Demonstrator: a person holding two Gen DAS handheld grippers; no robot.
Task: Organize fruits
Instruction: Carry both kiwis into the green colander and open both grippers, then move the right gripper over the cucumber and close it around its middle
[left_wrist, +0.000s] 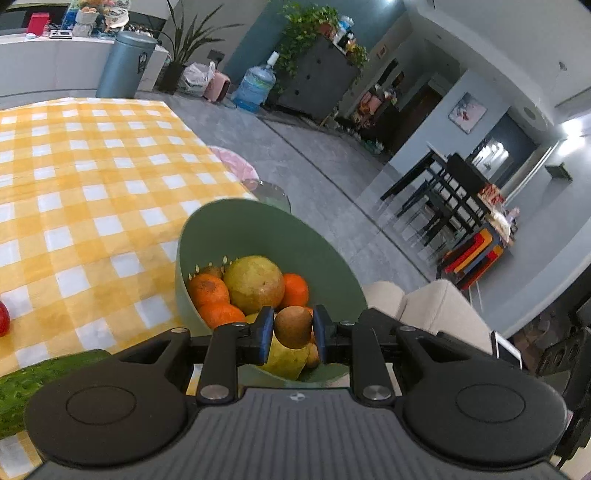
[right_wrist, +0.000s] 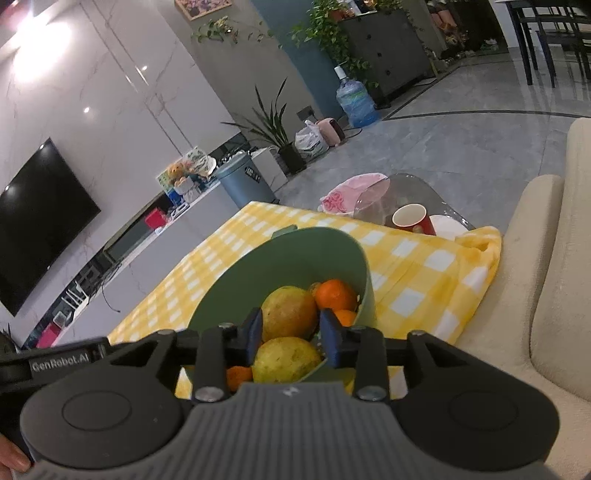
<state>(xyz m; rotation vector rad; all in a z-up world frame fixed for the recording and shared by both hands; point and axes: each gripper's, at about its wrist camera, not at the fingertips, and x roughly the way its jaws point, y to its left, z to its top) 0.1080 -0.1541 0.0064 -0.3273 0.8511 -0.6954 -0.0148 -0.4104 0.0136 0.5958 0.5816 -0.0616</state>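
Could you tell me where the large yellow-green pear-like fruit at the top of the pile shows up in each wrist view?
Left wrist view: the large yellow-green fruit sits centre, inside the green bowl, between oranges.
Right wrist view: the same fruit lies lower centre, just beyond the right gripper.
Shared landmark: the blue water jug on the floor.

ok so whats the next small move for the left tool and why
Probably open the left tool to drop the small brown round fruit: it is pinched between the blue pads, right over the green plastic bowl already holding oranges and pears.
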